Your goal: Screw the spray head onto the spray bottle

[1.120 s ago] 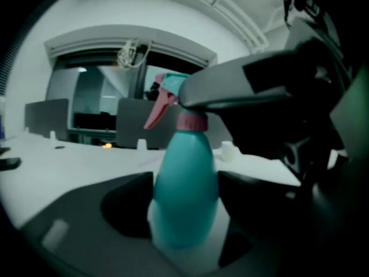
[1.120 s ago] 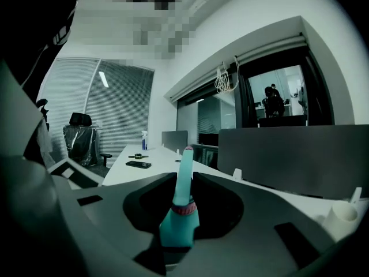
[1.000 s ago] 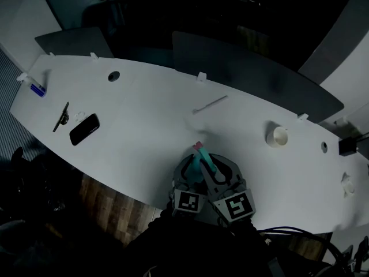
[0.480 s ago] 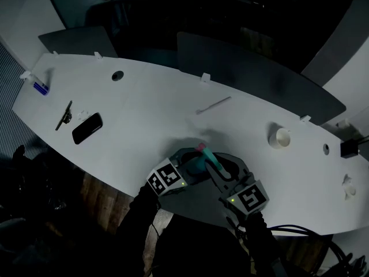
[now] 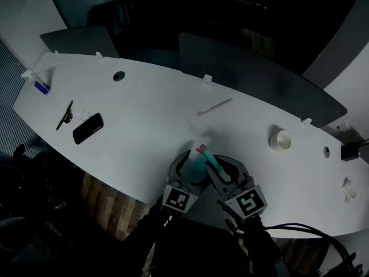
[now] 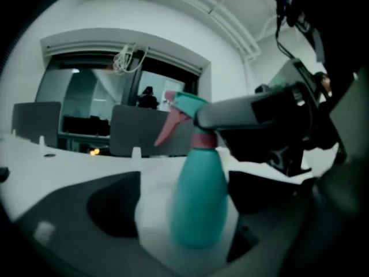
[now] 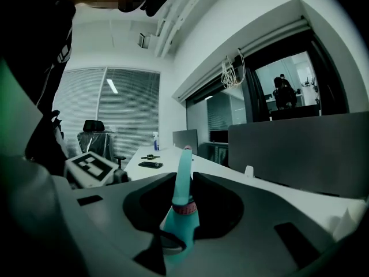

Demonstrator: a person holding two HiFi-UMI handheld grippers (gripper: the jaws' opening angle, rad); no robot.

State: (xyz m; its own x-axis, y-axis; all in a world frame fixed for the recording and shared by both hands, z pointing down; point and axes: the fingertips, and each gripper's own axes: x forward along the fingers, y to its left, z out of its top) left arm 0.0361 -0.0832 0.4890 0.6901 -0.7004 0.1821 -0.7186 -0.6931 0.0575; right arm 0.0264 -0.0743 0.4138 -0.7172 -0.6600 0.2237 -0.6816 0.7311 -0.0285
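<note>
A teal spray bottle (image 6: 199, 203) stands on the white table (image 5: 144, 120) near its front edge. Its teal spray head (image 6: 183, 105) has a pink trigger and sits on a pink collar (image 6: 203, 140). My left gripper (image 6: 184, 209) straddles the bottle's body. Its jaws are opening, and bare table shows between the left jaw and the bottle. My right gripper (image 7: 181, 212) is shut on the spray head (image 7: 183, 178) above the collar. In the head view the bottle (image 5: 199, 165) stands between the left gripper (image 5: 192, 171) and the right gripper (image 5: 216, 169).
At the table's left lie a black phone (image 5: 87, 128), a dark clip (image 5: 63, 115) and a small blue-and-white item (image 5: 38, 86). A thin rod (image 5: 214, 105) lies behind the bottle, a white roll (image 5: 279, 138) to the right. Grey dividers (image 5: 253, 77) line the far edge.
The left gripper swung out to the left with its marker cube tilted, then came back round the bottle's base. The bottle and the right gripper have hardly moved.
</note>
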